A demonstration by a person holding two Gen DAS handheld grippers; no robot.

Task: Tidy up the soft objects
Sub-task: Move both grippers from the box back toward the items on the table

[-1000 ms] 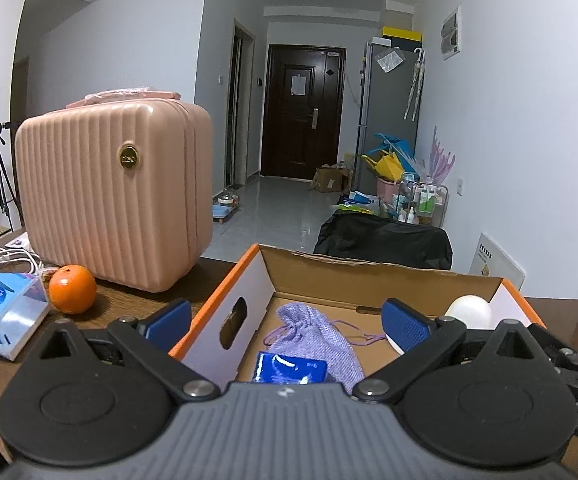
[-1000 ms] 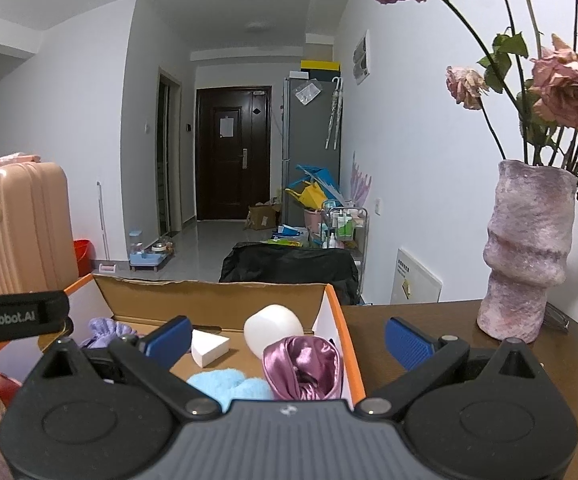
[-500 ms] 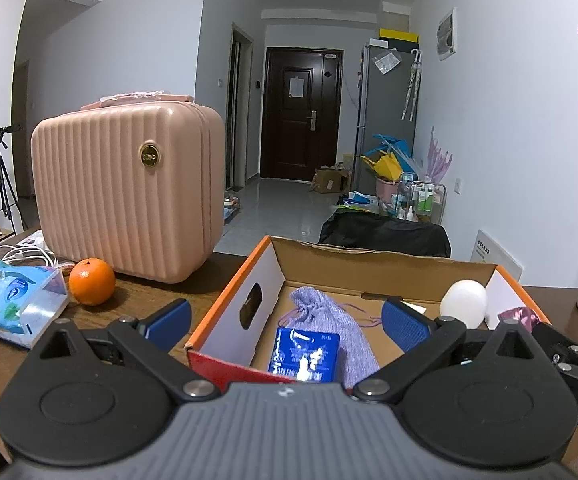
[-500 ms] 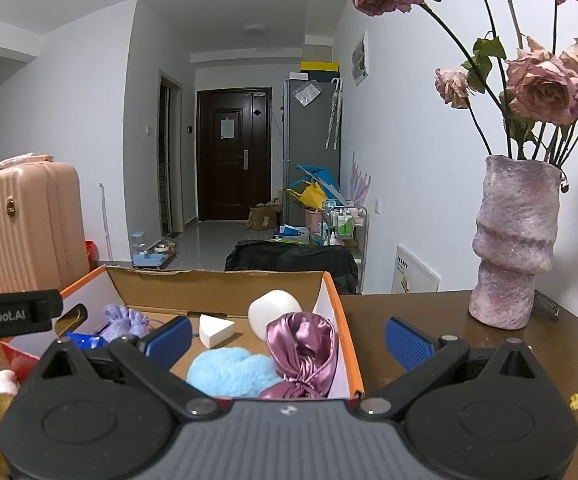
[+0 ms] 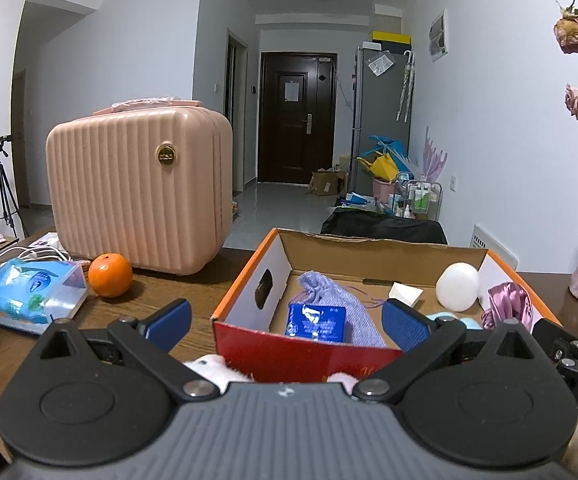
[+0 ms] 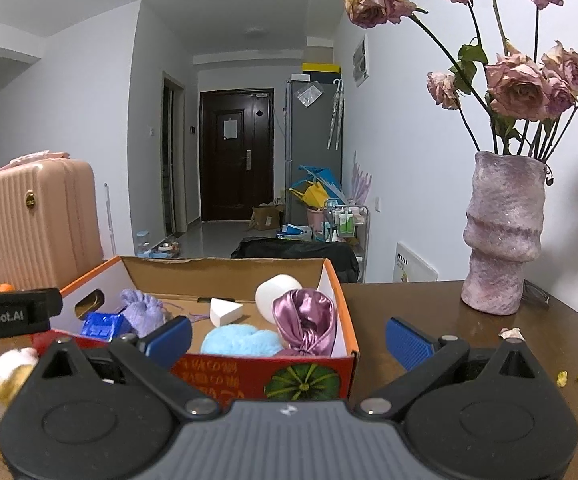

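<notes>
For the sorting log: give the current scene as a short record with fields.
container: cardboard box, open, on the table
in box: purple pouch, blue packet, white ball, white wedge, blue puff, satin scrunchie
outside box: plush toy, in front of its left corner
left gripper: open, empty
right gripper: open, empty

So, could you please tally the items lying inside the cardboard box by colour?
White: 2, egg-shaped sponge and wedge sponge
Blue: 2, blue packet and fluffy puff
Purple: 2, knit pouch and satin scrunchie
Total: 6
</notes>
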